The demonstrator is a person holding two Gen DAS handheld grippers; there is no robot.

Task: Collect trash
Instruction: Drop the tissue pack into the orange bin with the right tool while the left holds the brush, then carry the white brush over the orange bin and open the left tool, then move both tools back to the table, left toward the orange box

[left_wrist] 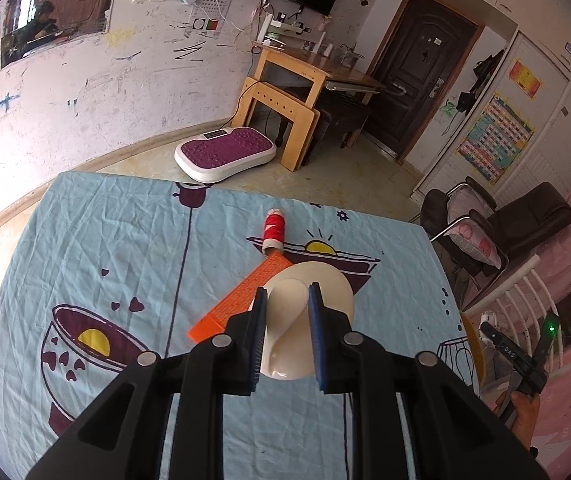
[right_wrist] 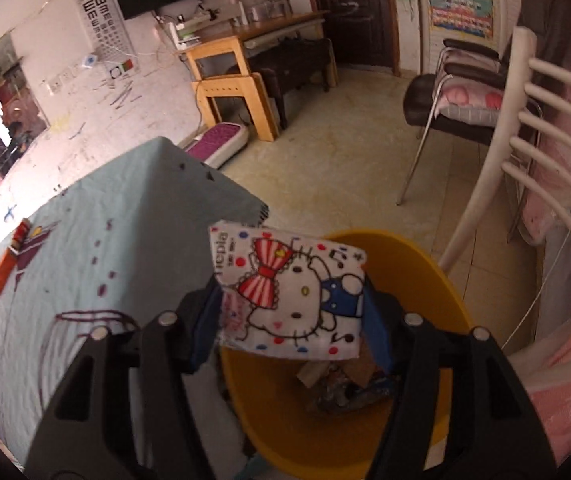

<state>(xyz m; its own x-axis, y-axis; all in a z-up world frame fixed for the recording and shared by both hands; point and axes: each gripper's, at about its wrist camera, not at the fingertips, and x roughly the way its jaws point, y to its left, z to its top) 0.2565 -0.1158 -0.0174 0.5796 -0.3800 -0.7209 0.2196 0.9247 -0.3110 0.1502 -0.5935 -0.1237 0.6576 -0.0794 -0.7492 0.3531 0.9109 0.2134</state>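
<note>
**Inspector:** Blue patterned tablecloth (left_wrist: 125,240) covers the table; a red tube (left_wrist: 274,231) and an orange ruler (left_wrist: 241,296) lie on it. Left gripper (left_wrist: 288,312)?

**Assistant:** Clenched on a white spoon (left_wrist: 305,320), held above the cloth — likely the next item for disposal.

**Inspector:** Right gripper (right_wrist: 291,304)?

**Assistant:** Tissue packet (right_wrist: 293,300) sits between its jaws, directly over the yellow bin (right_wrist: 437,280) beside the table — positioned to drop. Whether the pads are pressing it, I cannot tell.
</note>
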